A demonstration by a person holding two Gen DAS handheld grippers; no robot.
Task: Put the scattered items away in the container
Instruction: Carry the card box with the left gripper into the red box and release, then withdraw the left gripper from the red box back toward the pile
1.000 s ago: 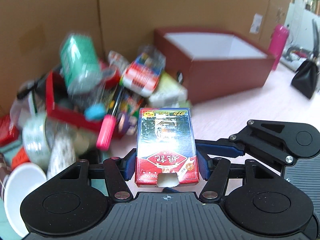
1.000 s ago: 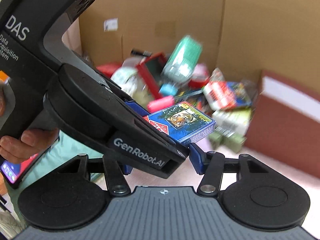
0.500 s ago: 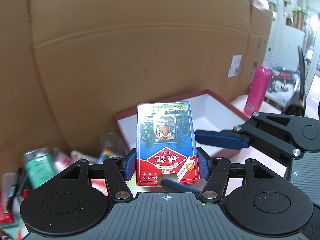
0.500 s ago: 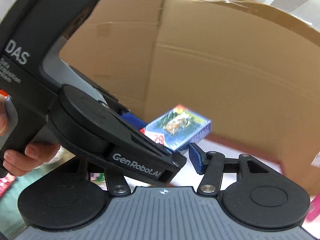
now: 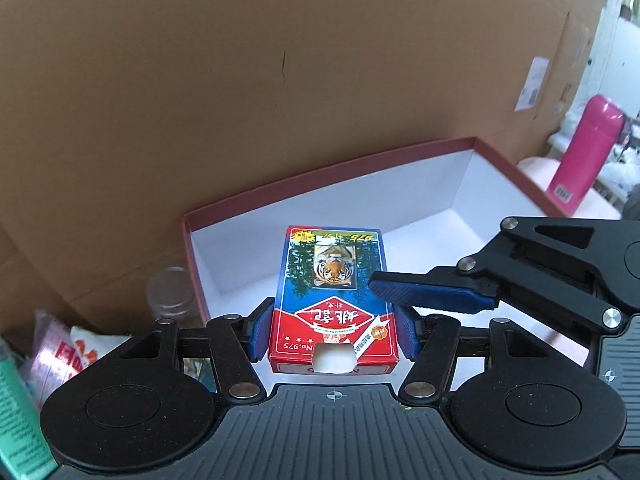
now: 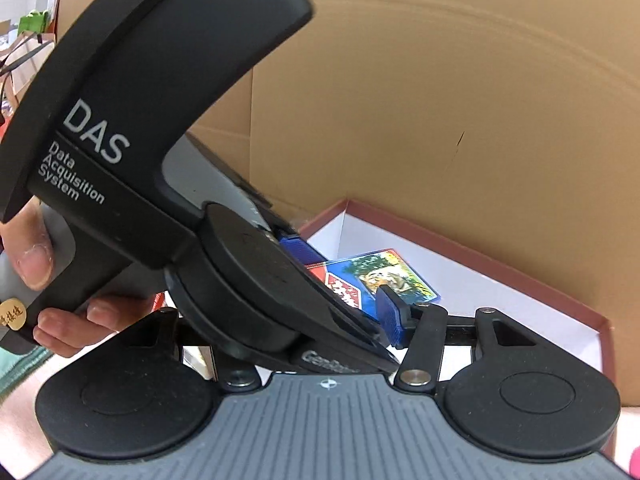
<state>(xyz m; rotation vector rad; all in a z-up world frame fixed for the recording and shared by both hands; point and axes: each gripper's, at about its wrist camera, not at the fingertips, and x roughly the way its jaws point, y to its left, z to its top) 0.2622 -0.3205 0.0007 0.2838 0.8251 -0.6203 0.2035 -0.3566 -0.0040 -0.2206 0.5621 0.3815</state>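
Left gripper (image 5: 334, 330): its blue pads (image 5: 259, 333) press both long sides of a playing-card box, jaws narrowed to the box's width.
Playing-card box (image 5: 332, 300): red and blue, with a tiger picture and "No.975" print; held flat, picture side up, its far end reaching over the container's open top. In the right wrist view the same box (image 6: 376, 280) shows tilted above the white interior.
Right gripper (image 6: 340, 320): one blue finger (image 6: 394, 316) shows clearly on the right; the left side is hidden behind the other gripper's body, so the pair stands wide, around that gripper's front rather than on any item. In the left wrist view one blue finger (image 5: 432, 294) comes in from the right and lies just beside the card box's right edge; whether it touches cannot be told.
Person's hand (image 6: 52, 280): fingers and thumb wrapped around the black handle marked "DAS Data Acquisition System".
Container (image 5: 192, 248): dark red box with white inside, open, standing against the cardboard; nothing is visible on the parts of its floor in view.
Cardboard wall (image 5: 280, 80): brown, fills the background behind the container.
Scattered items: a clear plastic jar (image 5: 172, 296) just left of the container, a red-and-white packet (image 5: 68, 356) and a green object (image 5: 20, 412) at the left edge.
Pink bottle (image 5: 584, 152): upright, far right, well apart from the container.
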